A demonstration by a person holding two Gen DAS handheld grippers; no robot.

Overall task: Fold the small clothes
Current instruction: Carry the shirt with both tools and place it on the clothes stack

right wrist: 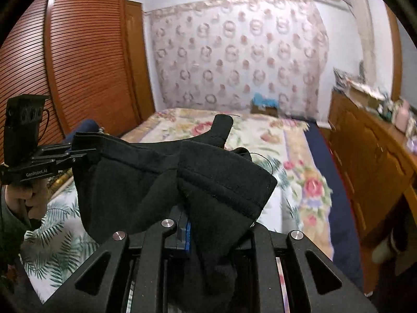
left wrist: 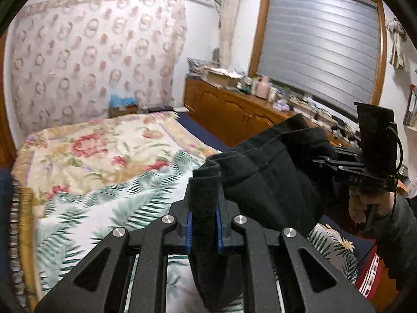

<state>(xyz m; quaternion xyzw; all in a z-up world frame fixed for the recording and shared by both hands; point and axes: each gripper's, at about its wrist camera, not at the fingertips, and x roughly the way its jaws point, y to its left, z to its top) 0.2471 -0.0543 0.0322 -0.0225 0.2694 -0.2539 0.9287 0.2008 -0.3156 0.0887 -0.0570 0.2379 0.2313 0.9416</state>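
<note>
My left tool point(left wrist: 204, 230) is pinching a bunched edge of the black garment point(left wrist: 268, 177); the cloth runs up between the blue pads point(left wrist: 189, 232) and sticks out above them as a thick fold. From there the garment stretches away to the right of this tool and slightly up, to my right tool point(left wrist: 328, 160), whose thin black fingers disappear into the cloth's far edge. My right hand point(left wrist: 365, 203) grips the handle below it.

From the right wrist, my right tool point(right wrist: 187, 230) is closed on another part of the same garment point(right wrist: 161, 180); one blue pad point(right wrist: 187, 234) shows at the left of the pinch, the other is covered by cloth that drapes over and down in front of the tool. A narrow tab of the fabric stands up ahead of this tool, and a loose thread curls off the hem to the right. To the left of this tool, my left tool point(right wrist: 78, 151) holds the opposite edge, with my left hand point(right wrist: 28, 198) under it. The garment hangs slack between the two tools, lifted off the bed.

Below and ahead of both tools lies the bed point(left wrist: 109, 156), covered with a flowered spread and, nearer me, a cloth with green leaf print point(left wrist: 117, 208). A wooden cabinet point(left wrist: 229, 109) with clutter on top stands to the right of the bed, and a slatted wooden wardrobe point(right wrist: 78, 60) to its left.
</note>
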